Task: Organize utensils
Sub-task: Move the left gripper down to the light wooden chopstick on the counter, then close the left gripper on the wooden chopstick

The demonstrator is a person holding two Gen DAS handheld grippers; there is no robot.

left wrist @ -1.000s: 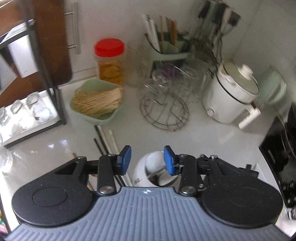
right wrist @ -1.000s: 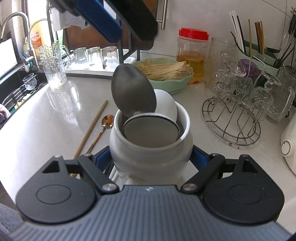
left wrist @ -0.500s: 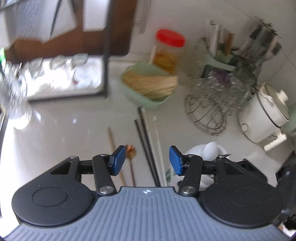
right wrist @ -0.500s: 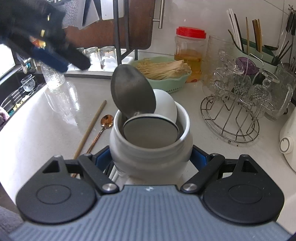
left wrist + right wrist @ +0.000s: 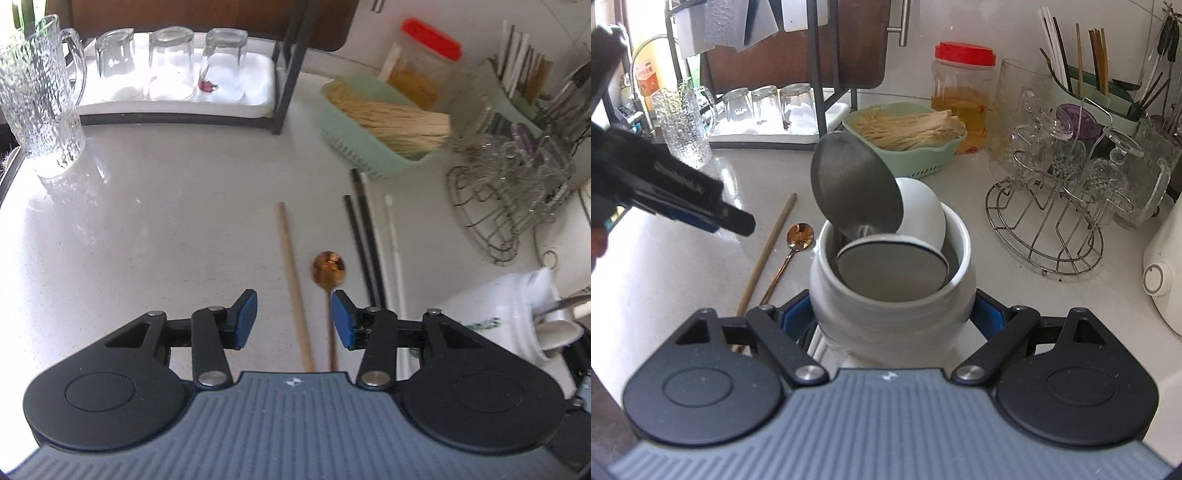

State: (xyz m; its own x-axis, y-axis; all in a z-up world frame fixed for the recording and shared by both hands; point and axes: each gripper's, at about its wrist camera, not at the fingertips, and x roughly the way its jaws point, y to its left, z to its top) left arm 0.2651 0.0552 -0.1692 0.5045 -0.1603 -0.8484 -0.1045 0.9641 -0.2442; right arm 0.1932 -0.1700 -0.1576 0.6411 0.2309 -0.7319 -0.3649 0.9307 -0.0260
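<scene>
- Blue-padded jaws of your left gripper (image 5: 294, 319) stand partly apart with nothing between the pads; they have just been closing a little.
- Copper spoon (image 5: 328, 267) lies on the counter (image 5: 147, 221) just ahead, bowl away from you, its handle running back toward the right pad.
- Beside that spoon a wooden chopstick (image 5: 291, 280) lies parallel, on its left.
- Your right gripper (image 5: 890, 317) clamps the white jar (image 5: 890, 306), right of the spoon, so your left is the free one.
</scene>
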